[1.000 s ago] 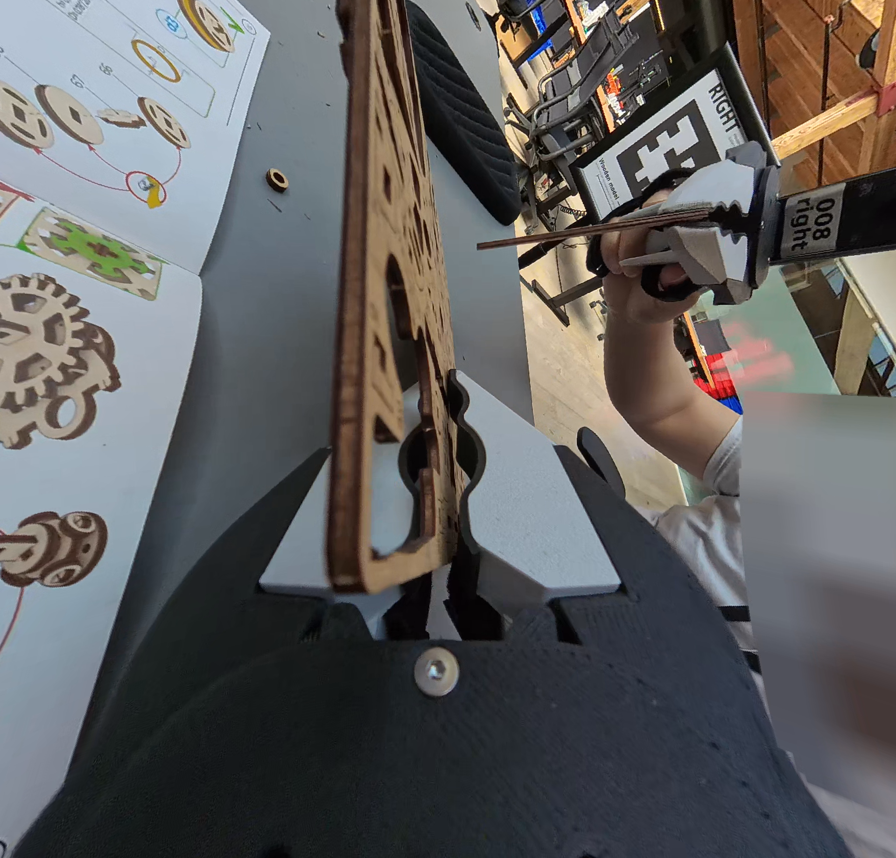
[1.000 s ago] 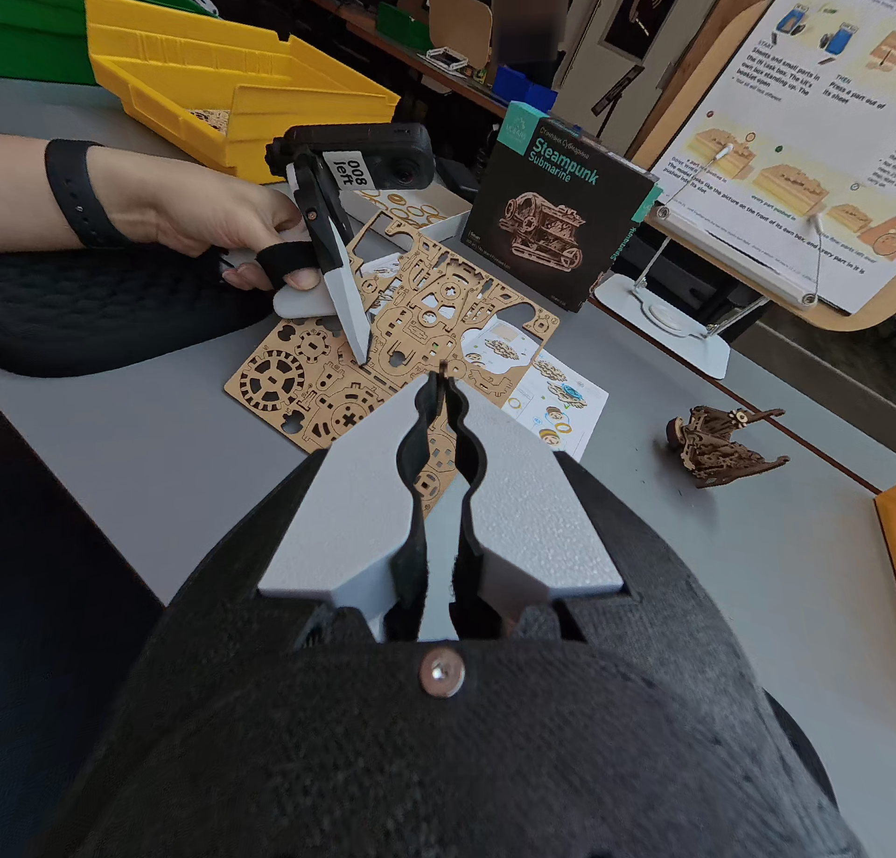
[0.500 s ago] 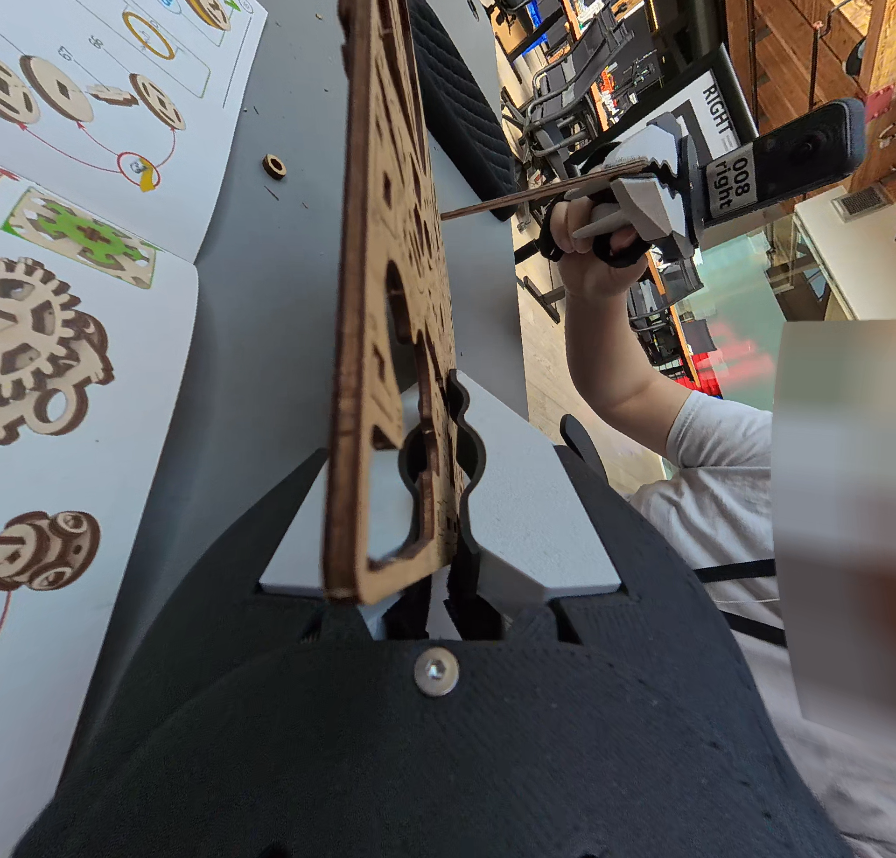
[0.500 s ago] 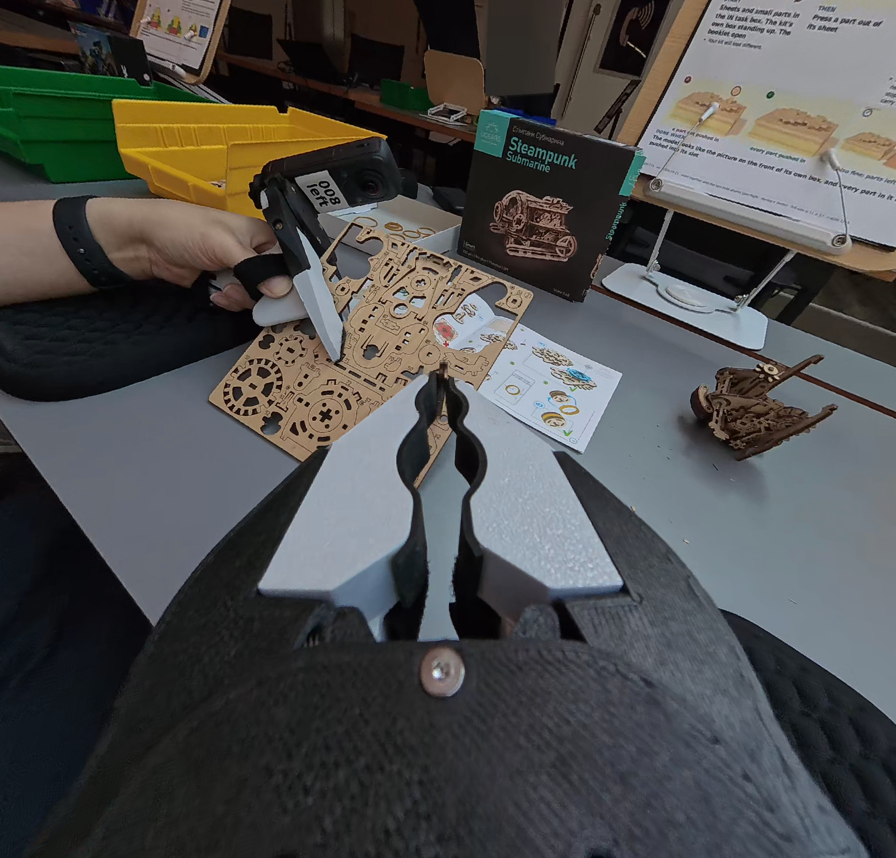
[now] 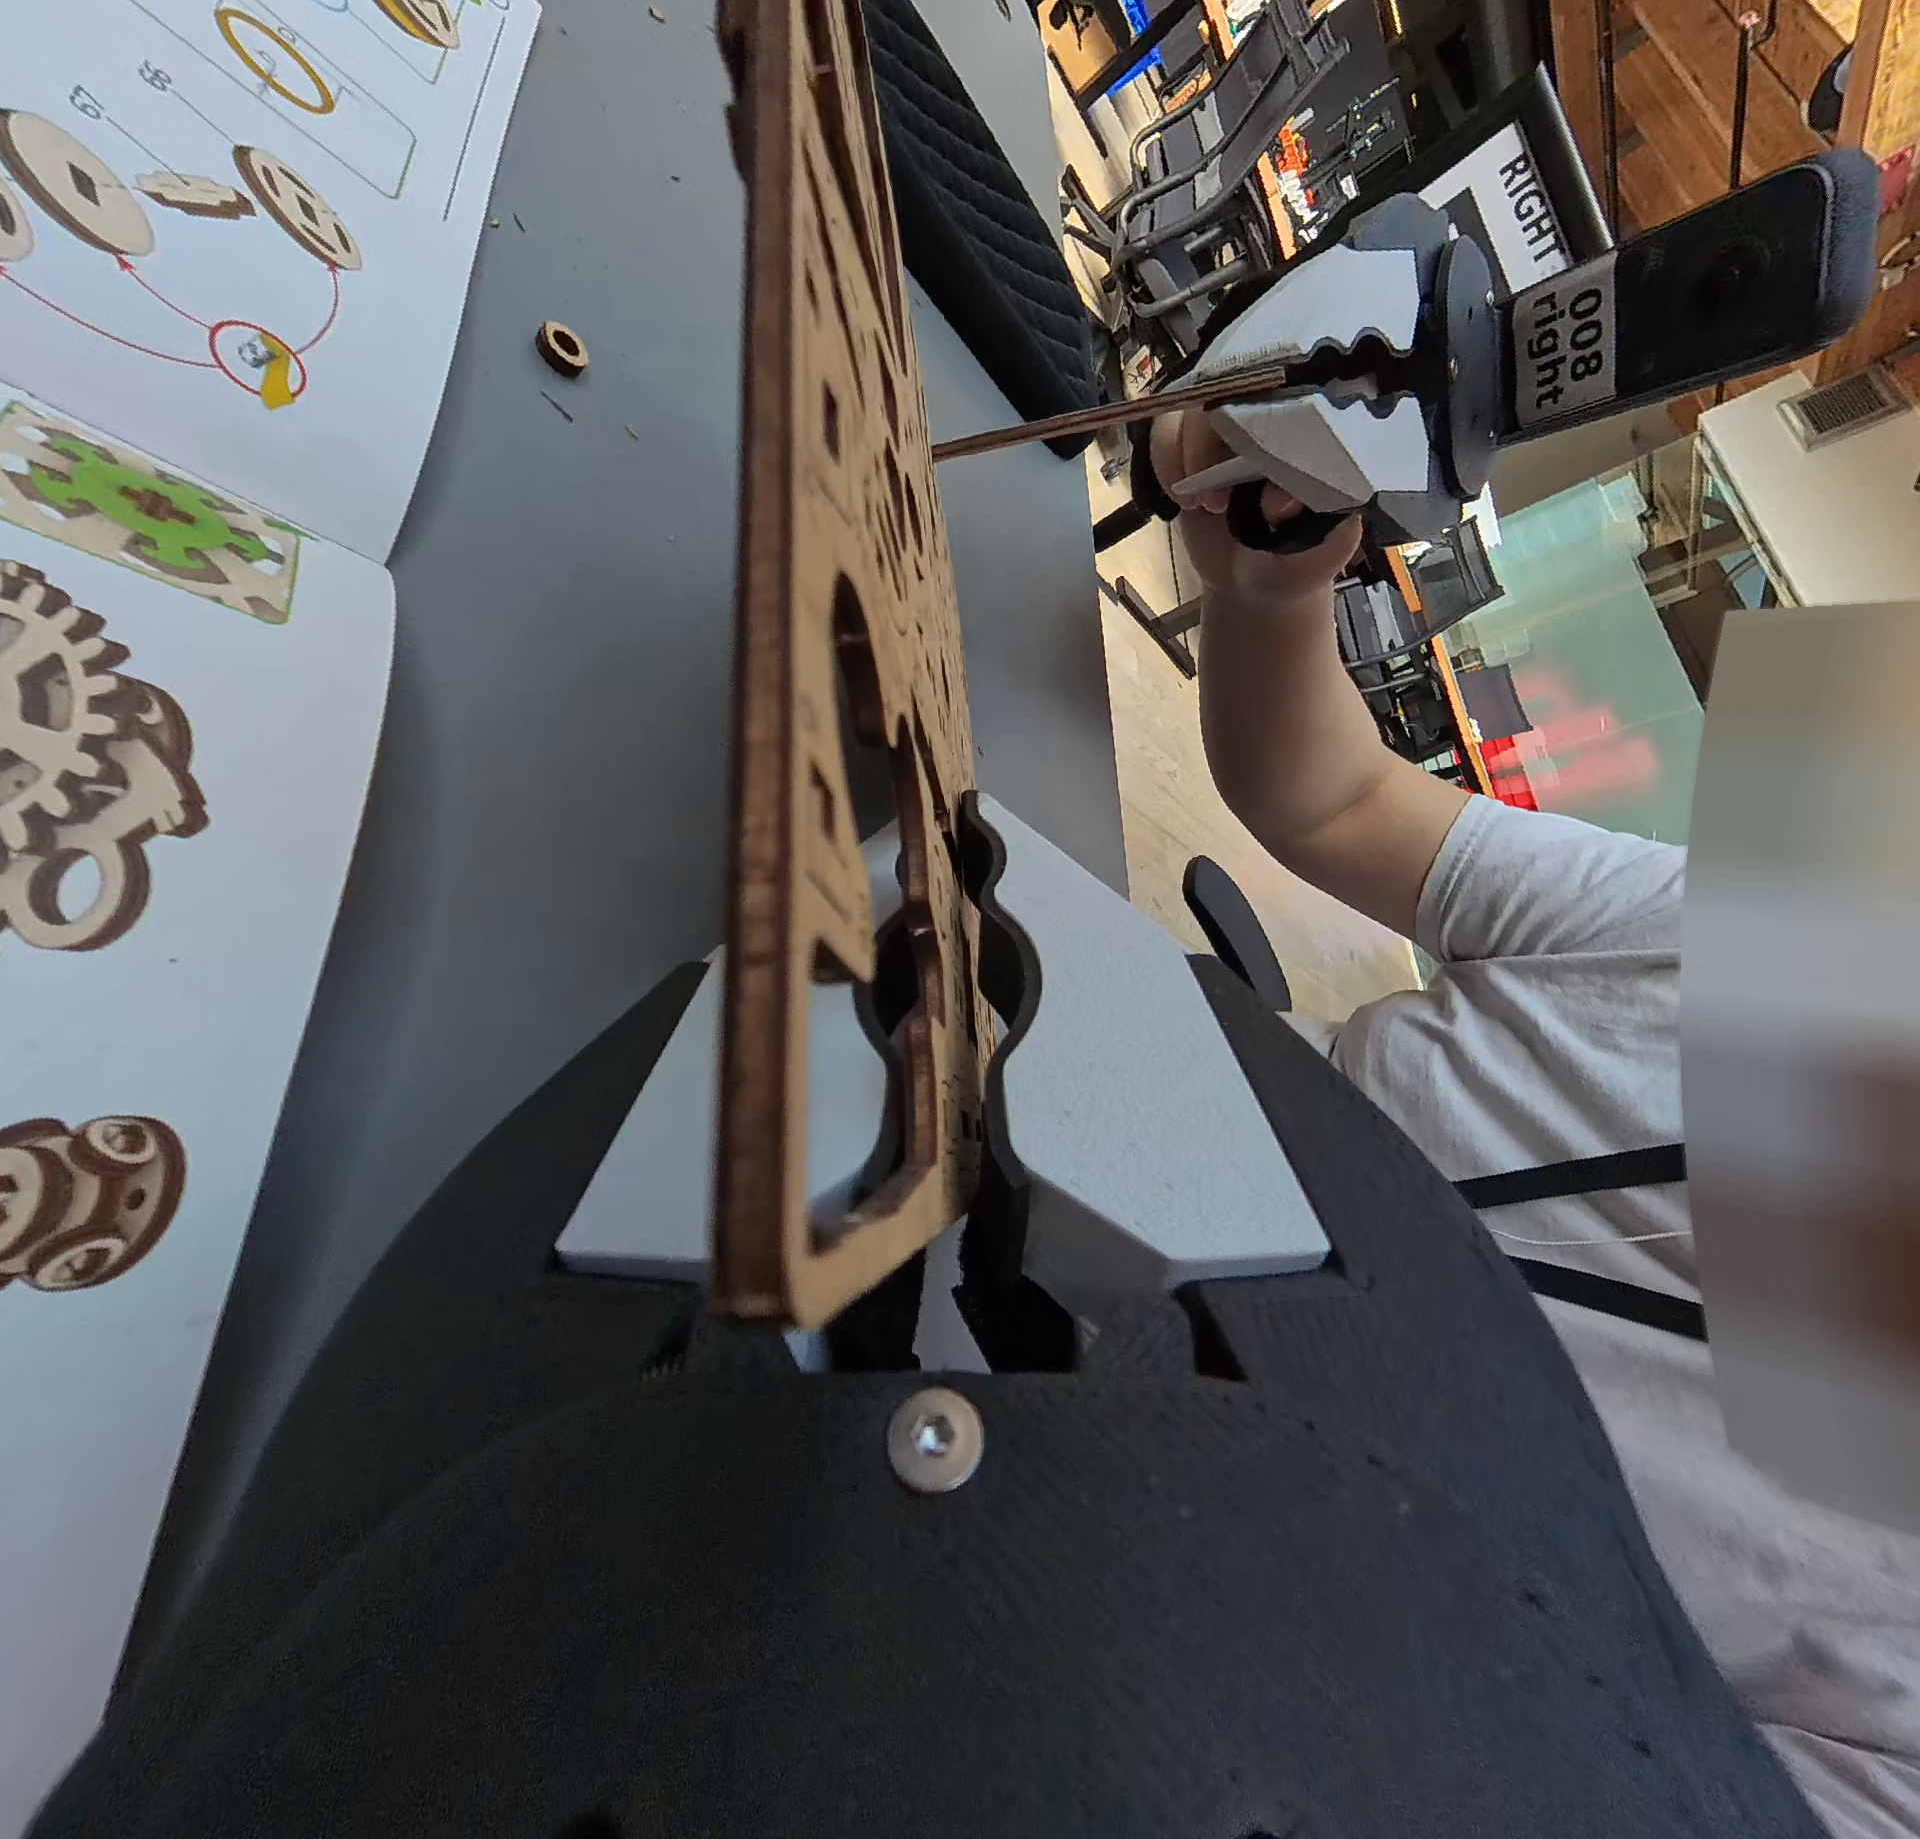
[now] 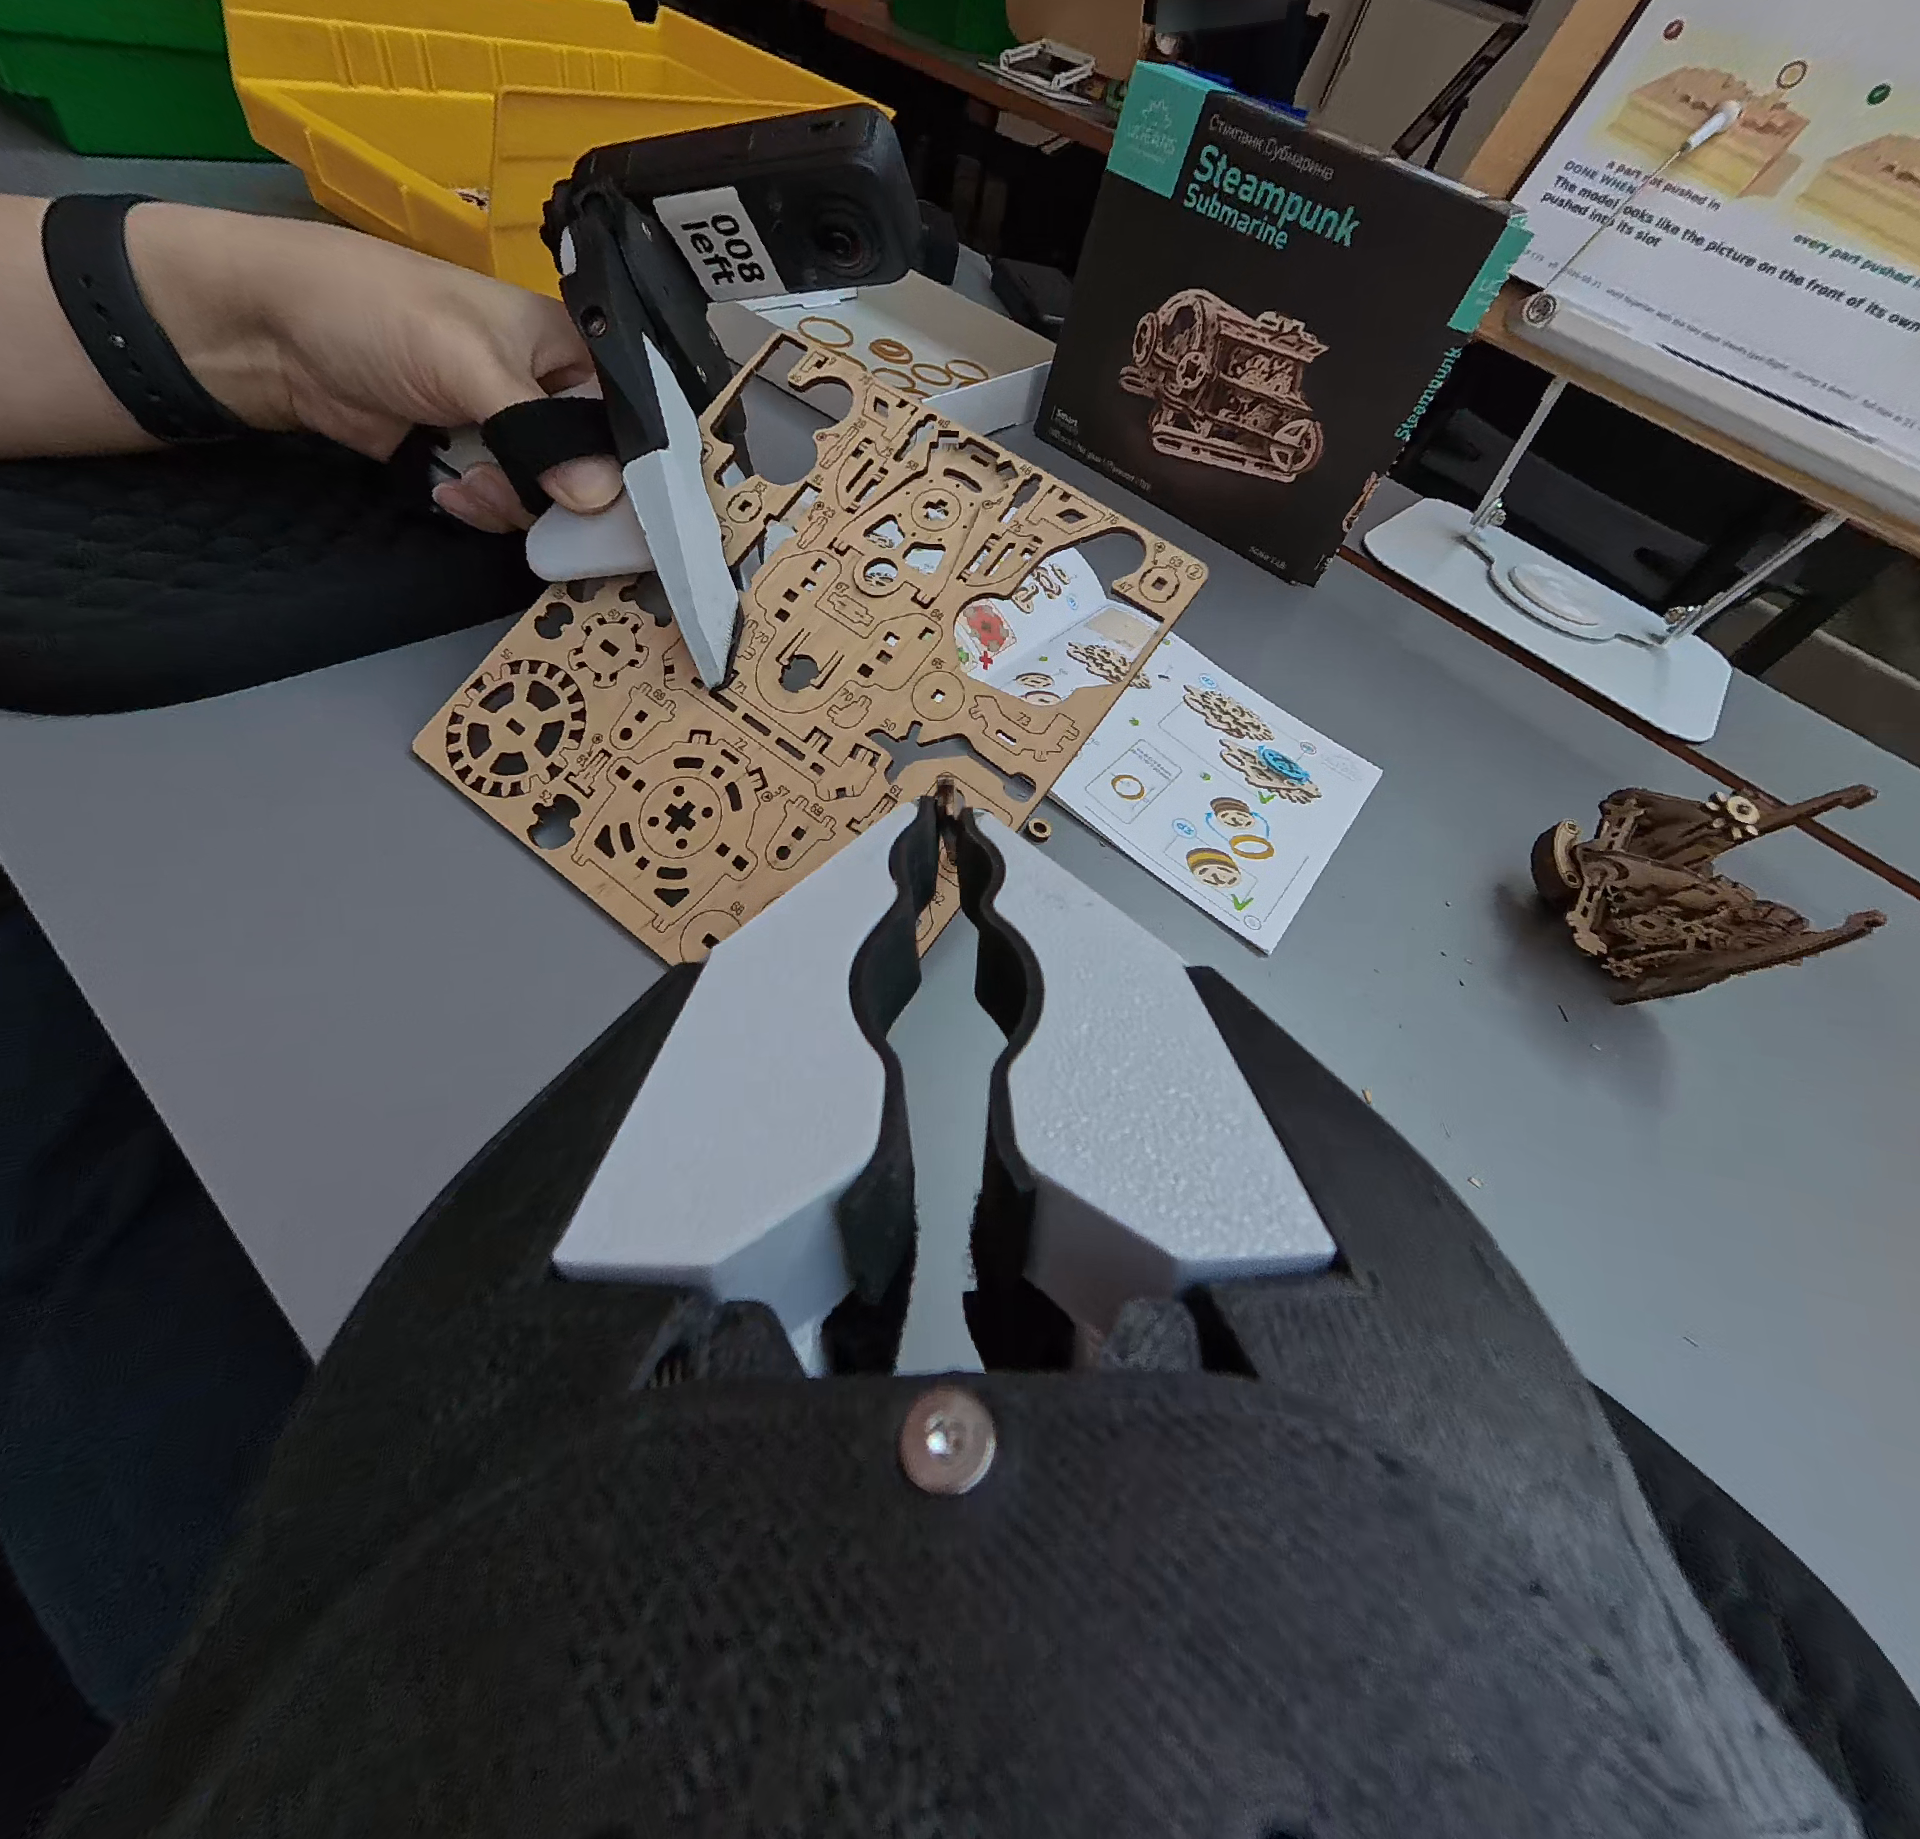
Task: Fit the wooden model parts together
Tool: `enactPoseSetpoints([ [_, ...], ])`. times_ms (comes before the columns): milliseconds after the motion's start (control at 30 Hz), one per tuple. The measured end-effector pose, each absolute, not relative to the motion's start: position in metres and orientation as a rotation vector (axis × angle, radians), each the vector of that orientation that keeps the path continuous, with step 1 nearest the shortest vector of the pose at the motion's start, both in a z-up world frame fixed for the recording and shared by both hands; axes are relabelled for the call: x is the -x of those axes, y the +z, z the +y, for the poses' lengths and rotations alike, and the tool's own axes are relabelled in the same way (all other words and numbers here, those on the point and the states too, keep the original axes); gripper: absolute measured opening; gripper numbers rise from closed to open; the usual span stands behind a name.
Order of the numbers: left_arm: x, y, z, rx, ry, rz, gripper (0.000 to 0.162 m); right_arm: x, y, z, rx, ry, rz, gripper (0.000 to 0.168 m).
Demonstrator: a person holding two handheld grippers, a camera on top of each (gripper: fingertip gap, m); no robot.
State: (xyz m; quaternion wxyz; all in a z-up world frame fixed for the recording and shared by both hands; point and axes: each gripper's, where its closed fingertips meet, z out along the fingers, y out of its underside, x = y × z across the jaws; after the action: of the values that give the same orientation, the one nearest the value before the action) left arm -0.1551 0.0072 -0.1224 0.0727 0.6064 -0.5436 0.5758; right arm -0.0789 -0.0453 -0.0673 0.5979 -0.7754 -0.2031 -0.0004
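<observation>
Two claws work one wooden parts sheet above the grey bench. The left claw is pinched on the sheet near its middle; the right claw is pressed together on a thin wooden stick whose tip touches the sheet's face. An instruction booklet lies beside it, and a part-built wooden model sits well apart.

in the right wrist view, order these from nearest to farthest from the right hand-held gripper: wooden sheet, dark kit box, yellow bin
From the right hand-held gripper:
1. Wooden sheet, just ahead of the tips.
2. Dark kit box, standing behind the sheet, to the right.
3. Yellow bin, far back left.
</observation>
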Motion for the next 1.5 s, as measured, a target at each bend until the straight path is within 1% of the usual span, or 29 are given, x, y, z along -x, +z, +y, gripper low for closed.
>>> enactPoseSetpoints([
  [133, 0.156, -0.121, 0.005, -1.806, 1.731, -1.662, 0.001, 0.081, -0.073, -0.032, 1.861, -0.085, -0.543, 0.001],
  [367, 0.154, -0.121, 0.007, -1.821, 1.740, -1.665, 0.001, 0.079, -0.075, -0.043, 1.822, -0.008, -0.490, 0.002],
  [500, 0.154, -0.123, 0.008, -1.835, 1.726, -1.655, 0.001, 0.091, -0.083, -0.045, 1.820, -0.169, -0.566, 0.003],
  [600, 0.155, -0.122, 0.007, -1.819, 1.727, -1.682, 0.000, 0.096, -0.078, -0.036, 1.815, -0.265, -0.619, 0.002],
  [800, 0.157, -0.121, 0.003, -1.790, 1.725, -1.734, 0.001, 0.074, -0.063, -0.021, 1.866, -0.151, -0.523, 0.004],
  [933, 0.157, -0.120, 0.002, -1.780, 1.727, -1.735, 0.001, 0.056, -0.068, -0.034, 1.866, -0.025, -0.438, 0.002],
  [1000, 0.157, -0.121, 0.003, -1.786, 1.723, -1.726, 0.001, 0.046, -0.078, -0.044, 1.862, -0.050, -0.404, 0.000],
  [1067, 0.156, -0.121, 0.004, -1.787, 1.728, -1.708, 0.000, 0.069, -0.077, -0.056, 1.768, 0.032, -0.485, 0.000],
  [1167, 0.158, -0.121, 0.000, -1.758, 1.715, -1.718, 0.001, 0.077, -0.073, -0.059, 1.729, -0.036, -0.496, 0.000],
  [1267, 0.158, -0.121, -0.001, -1.752, 1.715, -1.726, 0.001, 0.066, -0.068, -0.043, 1.738, -0.035, -0.430, 0.010],
  [1367, 0.158, -0.121, -0.001, -1.750, 1.715, -1.718, 0.000, 0.071, -0.061, -0.032, 1.761, 0.140, -0.411, 0.022],
  [1400, 0.158, -0.121, -0.001, -1.752, 1.715, -1.716, 0.000, 0.077, -0.059, -0.033, 1.763, 0.185, -0.449, 0.001],
  [1500, 0.157, -0.122, 0.002, -1.774, 1.717, -1.699, 0.000, 0.077, -0.063, -0.034, 1.805, 0.156, -0.470, 0.001],
])
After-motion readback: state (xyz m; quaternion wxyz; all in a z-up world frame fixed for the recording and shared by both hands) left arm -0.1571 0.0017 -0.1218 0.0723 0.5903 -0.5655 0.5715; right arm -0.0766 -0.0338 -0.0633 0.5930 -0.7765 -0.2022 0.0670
